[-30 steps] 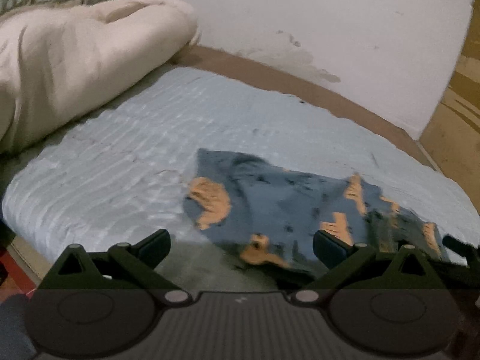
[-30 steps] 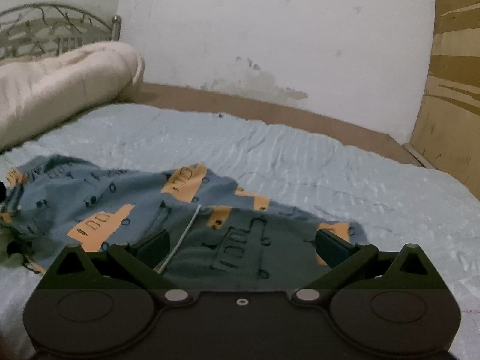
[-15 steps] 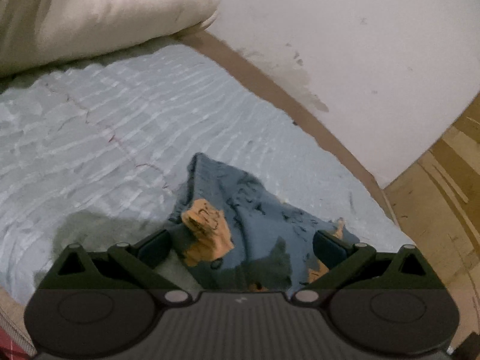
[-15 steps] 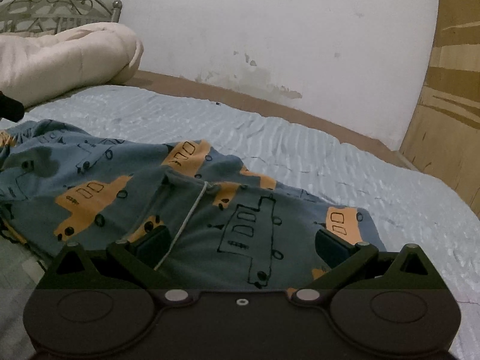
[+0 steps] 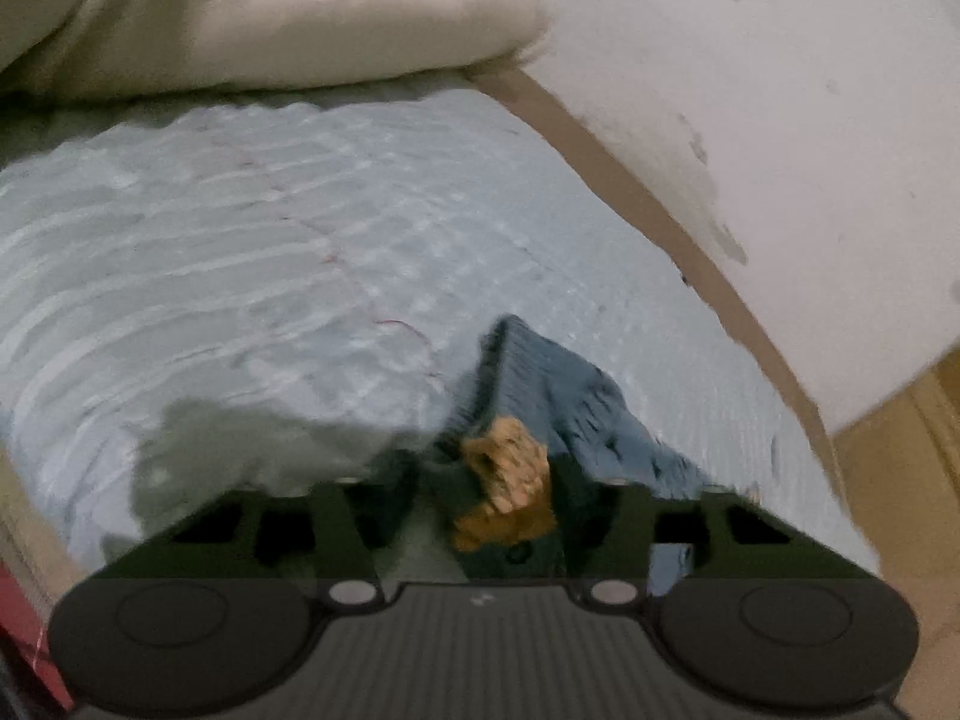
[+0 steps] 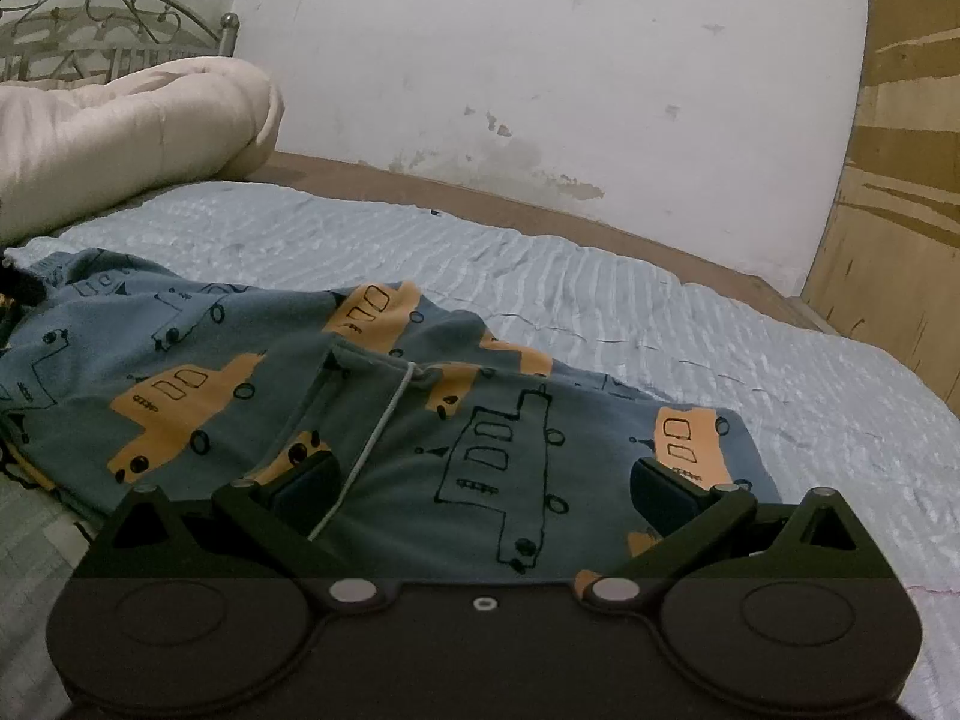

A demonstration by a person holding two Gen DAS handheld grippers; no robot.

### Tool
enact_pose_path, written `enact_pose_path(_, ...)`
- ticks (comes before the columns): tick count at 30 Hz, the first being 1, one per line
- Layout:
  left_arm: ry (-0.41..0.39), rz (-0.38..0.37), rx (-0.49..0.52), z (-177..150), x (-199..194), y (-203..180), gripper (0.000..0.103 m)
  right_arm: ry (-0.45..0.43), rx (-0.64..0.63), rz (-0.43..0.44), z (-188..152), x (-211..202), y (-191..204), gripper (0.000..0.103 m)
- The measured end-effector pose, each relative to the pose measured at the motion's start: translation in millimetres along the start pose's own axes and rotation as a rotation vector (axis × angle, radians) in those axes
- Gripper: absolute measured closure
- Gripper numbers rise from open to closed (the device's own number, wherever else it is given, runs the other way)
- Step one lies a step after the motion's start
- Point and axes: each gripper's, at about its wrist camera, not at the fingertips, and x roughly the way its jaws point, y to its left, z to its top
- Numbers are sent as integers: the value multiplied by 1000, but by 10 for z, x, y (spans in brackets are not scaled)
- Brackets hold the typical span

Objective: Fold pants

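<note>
Blue pants with orange vehicle prints (image 6: 372, 408) lie spread on the pale blue bedspread (image 6: 600, 288), waist and white drawstring toward my right gripper. My right gripper (image 6: 486, 480) is open, low over the waist end, one finger on each side of the cloth. In the left wrist view a bunched end of the pants (image 5: 510, 468) with an orange patch sits between the fingers of my left gripper (image 5: 489, 498). Its jaws have narrowed around the cloth; the view is blurred and I cannot tell whether they grip it.
A rolled cream duvet (image 6: 120, 132) lies at the head of the bed by a metal headboard (image 6: 108, 18). A stained white wall (image 6: 540, 60) runs along the far side, with a wooden panel (image 6: 900, 180) at the right. The brown bed frame edge (image 5: 630, 180) borders the bedspread.
My left gripper has moved forward onto the pants' end and its jaws have narrowed around the bunched cloth. My right gripper has moved closer over the waist and stayed open.
</note>
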Motion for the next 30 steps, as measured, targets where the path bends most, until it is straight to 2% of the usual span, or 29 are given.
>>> enact_pose_path(3, -3, -26, -42, 10, -24, 63, 67, -2, 3, -1, -7, 0, 4, 1)
enact_pose_path(4, -4, -30, -51, 13, -26, 65, 76, -2, 3, 0, -8, 0, 4, 1)
enact_pose_path(7, -12, -36, -81, 28, -54, 87, 85, -1, 5, 2, -9, 1, 0, 1)
enact_pose_path(12, -64, -45, -40, 42, -204, -5, 88, 2, 16, 10, -6, 4, -21, 1)
enact_pose_path(20, -78, -48, -20, 52, -259, -57, 88, 3, 25, 16, -9, 10, -34, 1)
enact_pose_path(23, -117, -76, 50, 63, -337, -210, 88, 11, 30, 23, 10, 13, -52, 1)
enact_pose_path(26, -169, -124, 182, 40, -464, -485, 88, 20, 40, 36, 73, -9, -91, 1)
enact_pose_path(30, -211, -199, 346, -25, -611, -947, 88, -64, 129, 24, 119, -213, -246, 1)
